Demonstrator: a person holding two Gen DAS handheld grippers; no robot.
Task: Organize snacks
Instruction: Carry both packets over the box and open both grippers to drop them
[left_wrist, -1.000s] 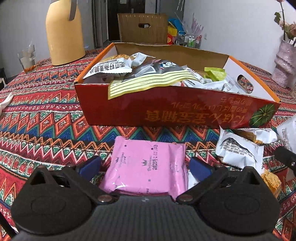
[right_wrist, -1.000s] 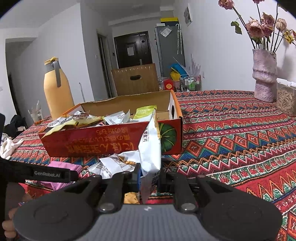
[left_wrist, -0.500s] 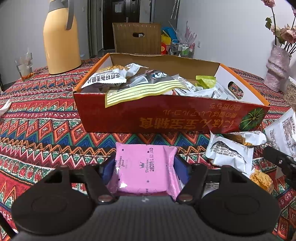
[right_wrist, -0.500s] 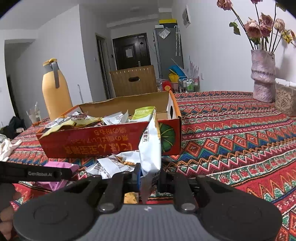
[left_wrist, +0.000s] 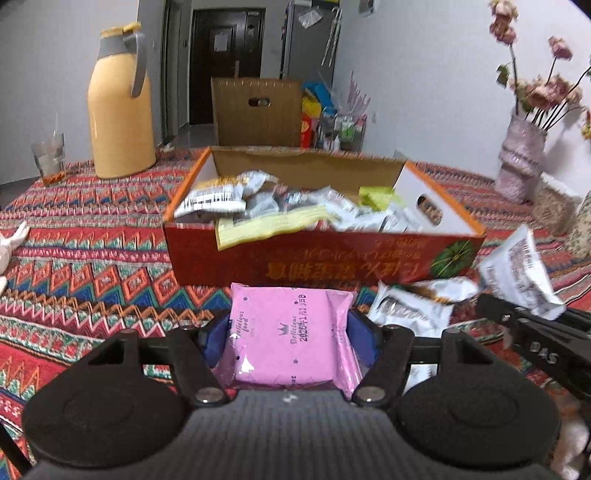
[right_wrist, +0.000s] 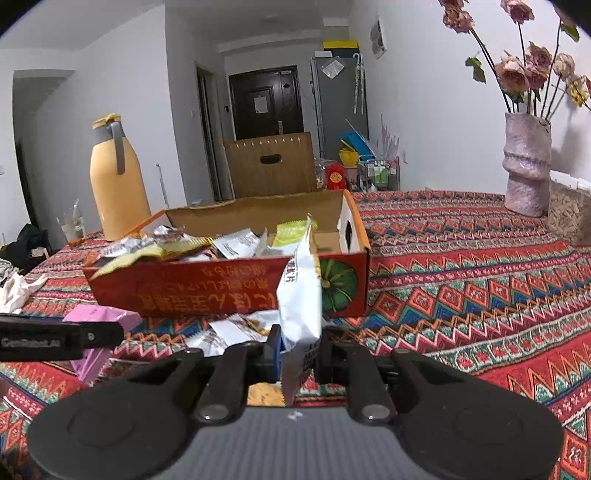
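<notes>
A pink snack packet (left_wrist: 284, 354) sits flat between the blue pads of my left gripper (left_wrist: 289, 332), which is shut on it and holds it just above the patterned cloth. Right in front stands the red open box (left_wrist: 314, 262), with several snack packets inside. My right gripper (right_wrist: 300, 347) is shut on a white snack packet (right_wrist: 299, 291) that stands upright near the box's right front corner (right_wrist: 343, 284). Loose white packets (right_wrist: 229, 332) lie on the cloth between the two grippers. From the right wrist view, the left gripper's finger (right_wrist: 55, 338) shows with the pink packet (right_wrist: 99, 317).
A yellow thermos jug (left_wrist: 120, 107) and a glass (left_wrist: 48, 155) stand at the back left. A pink vase (right_wrist: 526, 166) with flowers and a container of wood chips (right_wrist: 569, 218) stand at the back right. A white cloth (left_wrist: 7, 247) lies at the left edge.
My left gripper's jaws closed onto the pink packet and lifted it off the cloth, toward the box. The right gripper kept still with its white packet.
</notes>
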